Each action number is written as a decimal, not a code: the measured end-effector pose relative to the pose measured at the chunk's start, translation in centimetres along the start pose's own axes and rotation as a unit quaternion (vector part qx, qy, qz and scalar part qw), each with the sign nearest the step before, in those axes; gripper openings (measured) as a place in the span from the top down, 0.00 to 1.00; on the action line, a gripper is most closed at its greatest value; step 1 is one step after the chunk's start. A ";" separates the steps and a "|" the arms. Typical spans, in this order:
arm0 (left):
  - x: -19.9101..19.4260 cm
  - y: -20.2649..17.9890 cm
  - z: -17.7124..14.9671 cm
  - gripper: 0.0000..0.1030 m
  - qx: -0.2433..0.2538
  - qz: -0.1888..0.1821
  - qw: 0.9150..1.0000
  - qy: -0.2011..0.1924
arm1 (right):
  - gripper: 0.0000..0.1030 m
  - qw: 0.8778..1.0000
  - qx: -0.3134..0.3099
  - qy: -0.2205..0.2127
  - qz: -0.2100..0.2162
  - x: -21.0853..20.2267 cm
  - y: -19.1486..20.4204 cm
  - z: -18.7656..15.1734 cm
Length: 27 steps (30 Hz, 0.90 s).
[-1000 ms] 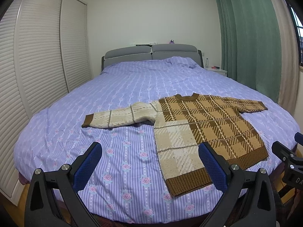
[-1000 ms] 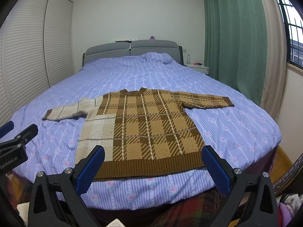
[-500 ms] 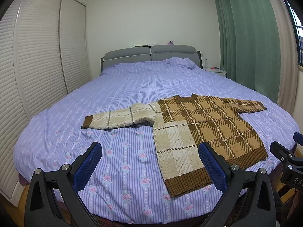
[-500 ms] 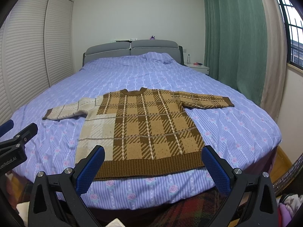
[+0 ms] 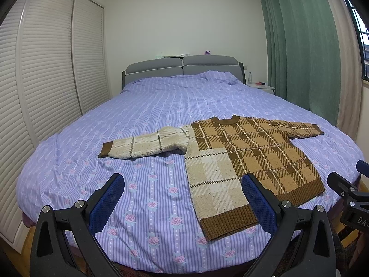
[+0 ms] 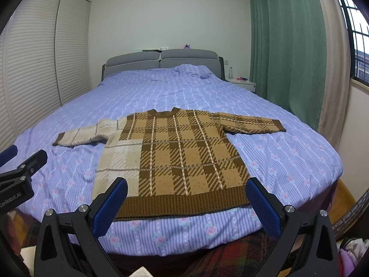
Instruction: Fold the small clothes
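Note:
A small brown and cream plaid sweater (image 5: 242, 152) lies flat on the bed, hem toward me, both sleeves spread out. It also shows in the right wrist view (image 6: 180, 152). My left gripper (image 5: 183, 204) is open and empty, held at the bed's near edge, left of the sweater's hem. My right gripper (image 6: 185, 206) is open and empty, just in front of the hem's middle. Each gripper shows at the edge of the other's view.
The bed (image 5: 150, 115) has a purple striped floral cover and a grey headboard (image 5: 182, 68). A louvred wardrobe (image 5: 46, 80) stands on the left, green curtains (image 5: 299, 46) and a nightstand (image 5: 261, 87) on the right. A plaid rug (image 6: 230, 254) lies below.
The left view has shifted very slightly; the sweater and both grippers stay as they were.

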<state>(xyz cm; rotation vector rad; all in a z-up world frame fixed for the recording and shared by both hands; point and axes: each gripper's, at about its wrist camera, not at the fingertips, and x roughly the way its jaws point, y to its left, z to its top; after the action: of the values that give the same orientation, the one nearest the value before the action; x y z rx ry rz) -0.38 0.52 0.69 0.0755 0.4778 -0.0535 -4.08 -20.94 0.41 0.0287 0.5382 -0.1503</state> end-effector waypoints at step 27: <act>0.9 -1.0 -0.1 0.00 0.018 0.008 1.000 0.007 | 0.00 1.000 -0.001 0.015 -0.001 1.3 0.2 0.1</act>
<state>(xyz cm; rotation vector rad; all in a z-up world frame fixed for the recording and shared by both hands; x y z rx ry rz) 0.30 -0.51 0.13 0.1149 0.4893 -0.0467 -2.90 -20.94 -0.19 0.0278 0.5685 -0.1515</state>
